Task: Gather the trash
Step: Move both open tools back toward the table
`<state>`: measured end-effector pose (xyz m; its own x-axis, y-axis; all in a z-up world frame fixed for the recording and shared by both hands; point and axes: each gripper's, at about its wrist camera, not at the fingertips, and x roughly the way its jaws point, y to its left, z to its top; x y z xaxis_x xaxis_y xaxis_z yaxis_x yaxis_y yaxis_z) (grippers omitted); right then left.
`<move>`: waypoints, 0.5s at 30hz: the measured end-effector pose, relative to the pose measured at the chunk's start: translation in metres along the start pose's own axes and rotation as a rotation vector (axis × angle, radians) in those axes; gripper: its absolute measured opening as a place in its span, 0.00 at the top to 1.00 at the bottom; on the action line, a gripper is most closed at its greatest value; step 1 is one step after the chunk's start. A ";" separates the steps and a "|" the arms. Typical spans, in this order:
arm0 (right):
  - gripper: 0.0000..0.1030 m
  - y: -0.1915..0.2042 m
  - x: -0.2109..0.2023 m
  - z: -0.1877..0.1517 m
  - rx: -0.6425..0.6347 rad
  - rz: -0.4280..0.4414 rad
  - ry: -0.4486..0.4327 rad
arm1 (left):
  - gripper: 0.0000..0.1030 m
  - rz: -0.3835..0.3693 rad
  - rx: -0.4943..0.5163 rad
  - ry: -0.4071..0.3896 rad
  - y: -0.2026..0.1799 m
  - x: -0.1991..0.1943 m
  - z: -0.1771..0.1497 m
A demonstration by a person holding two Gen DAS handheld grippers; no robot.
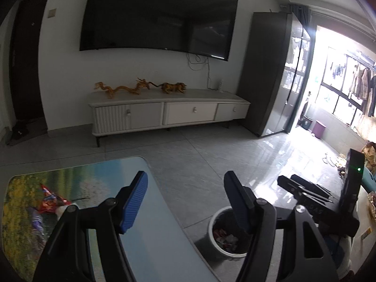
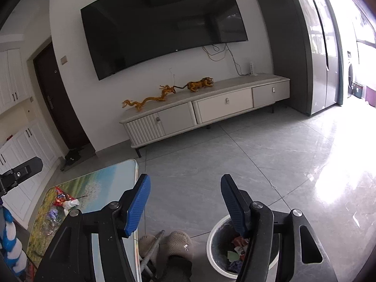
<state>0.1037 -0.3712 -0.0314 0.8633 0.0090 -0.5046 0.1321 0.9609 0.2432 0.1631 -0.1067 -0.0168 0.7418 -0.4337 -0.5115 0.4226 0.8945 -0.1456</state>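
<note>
A white round trash bin [image 1: 215,239] stands on the floor right of the table, with crumpled wrappers inside; it also shows in the right wrist view [image 2: 213,246]. On the landscape-printed table top [image 1: 145,242] lie a red snack wrapper [image 1: 50,199], a purple wrapper [image 1: 36,222] and a white crumpled piece [image 2: 70,204]. My left gripper [image 1: 185,202] is open and empty, above the table's right edge and the bin. My right gripper [image 2: 185,202] is open and empty, above the floor between table [image 2: 112,183] and bin. The right gripper's body shows at the right of the left wrist view [image 1: 312,195].
A white TV cabinet [image 1: 169,112] with golden figurines stands against the far wall under a large TV [image 1: 157,16]. A tall grey cabinet [image 1: 270,75] stands right of it. Slippered feet [image 2: 174,242] and a metal table leg sit under my right gripper. Grey tile floor lies between.
</note>
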 end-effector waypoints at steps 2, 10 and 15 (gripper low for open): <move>0.42 0.015 0.000 0.006 -0.017 0.030 -0.007 | 0.36 0.054 -0.018 -0.017 0.025 -0.013 0.005; 0.39 0.079 0.008 0.028 -0.090 0.169 -0.014 | 0.36 0.242 -0.058 -0.061 0.109 -0.064 0.013; 0.37 0.121 0.025 0.035 -0.145 0.235 -0.003 | 0.36 0.345 -0.080 -0.050 0.149 -0.082 0.008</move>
<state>0.1581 -0.2640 0.0145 0.8636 0.2356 -0.4457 -0.1430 0.9622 0.2317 0.1695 0.0613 0.0098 0.8593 -0.1075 -0.5001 0.1020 0.9940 -0.0383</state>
